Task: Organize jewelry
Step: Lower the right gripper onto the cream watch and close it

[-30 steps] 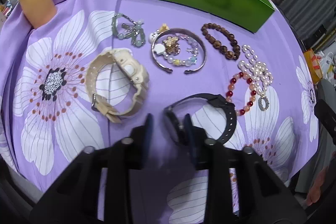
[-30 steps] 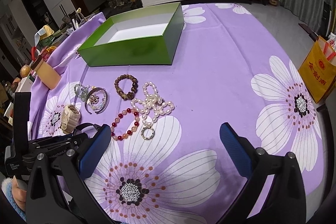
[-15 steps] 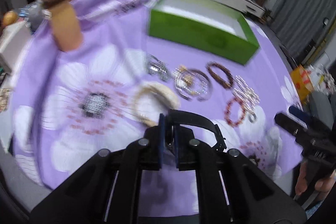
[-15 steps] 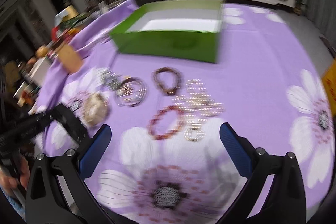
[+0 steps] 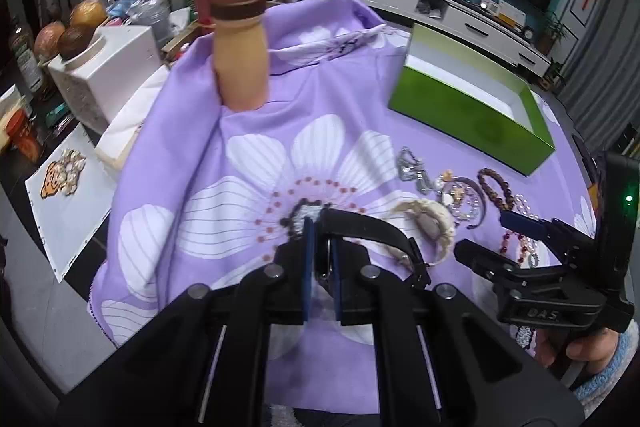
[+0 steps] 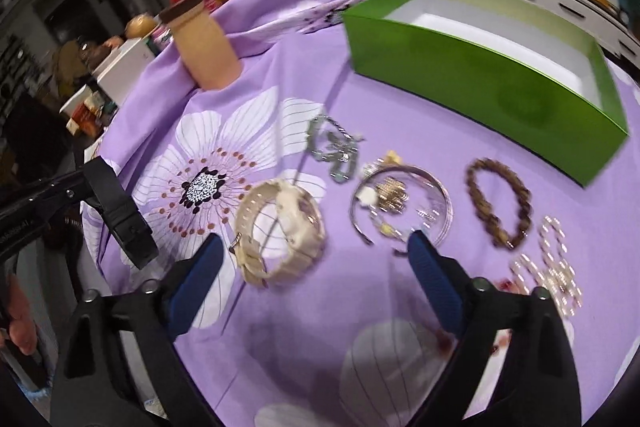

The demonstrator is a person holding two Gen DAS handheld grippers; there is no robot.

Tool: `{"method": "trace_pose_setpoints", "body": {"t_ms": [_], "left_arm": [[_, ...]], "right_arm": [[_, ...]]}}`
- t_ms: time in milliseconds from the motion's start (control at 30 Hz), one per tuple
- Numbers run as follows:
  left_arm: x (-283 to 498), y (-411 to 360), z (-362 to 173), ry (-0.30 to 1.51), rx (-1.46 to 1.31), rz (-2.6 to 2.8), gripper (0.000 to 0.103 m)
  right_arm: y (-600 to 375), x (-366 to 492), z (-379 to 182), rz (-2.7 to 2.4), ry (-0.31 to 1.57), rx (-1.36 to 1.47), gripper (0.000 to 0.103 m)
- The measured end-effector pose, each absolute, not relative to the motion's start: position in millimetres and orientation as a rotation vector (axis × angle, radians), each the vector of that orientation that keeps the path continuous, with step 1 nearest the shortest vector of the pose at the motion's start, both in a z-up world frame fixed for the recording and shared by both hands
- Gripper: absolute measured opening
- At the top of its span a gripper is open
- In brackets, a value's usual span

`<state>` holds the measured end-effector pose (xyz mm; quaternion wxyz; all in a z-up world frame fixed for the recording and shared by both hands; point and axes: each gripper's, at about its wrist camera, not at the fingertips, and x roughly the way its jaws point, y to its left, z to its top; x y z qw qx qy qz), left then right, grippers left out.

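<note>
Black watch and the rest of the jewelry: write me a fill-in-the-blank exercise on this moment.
1. The left gripper is shut on the ____ watch.
2. The right gripper has its jaws ____.
3. The green box holds ____ jewelry so far.
4. The cream watch lies on the ____ cloth.

Missing words: black; open; no; purple

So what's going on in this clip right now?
A person is sorting jewelry on a purple floral cloth. The left gripper is shut on a black watch, lifted off the cloth. The right gripper hangs open over the cream watch. The green box looks empty.
</note>
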<state>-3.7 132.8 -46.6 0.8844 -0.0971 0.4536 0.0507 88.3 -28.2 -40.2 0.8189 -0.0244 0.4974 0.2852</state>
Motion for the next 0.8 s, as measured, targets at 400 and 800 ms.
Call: {"method": "trace_pose_setpoints", "body": {"t_ms": [400, 800], "left_arm": [[-1, 140, -58, 0.966, -0.221, 0.107, 0.008], [20, 110, -55, 0.966, -0.188, 0.032, 0.008]], "right_arm": [[-14, 94, -55, 0.607, 1.066, -0.129, 0.023], [-95, 93, 16, 0.504, 0.916, 0.004, 0.023]]}}
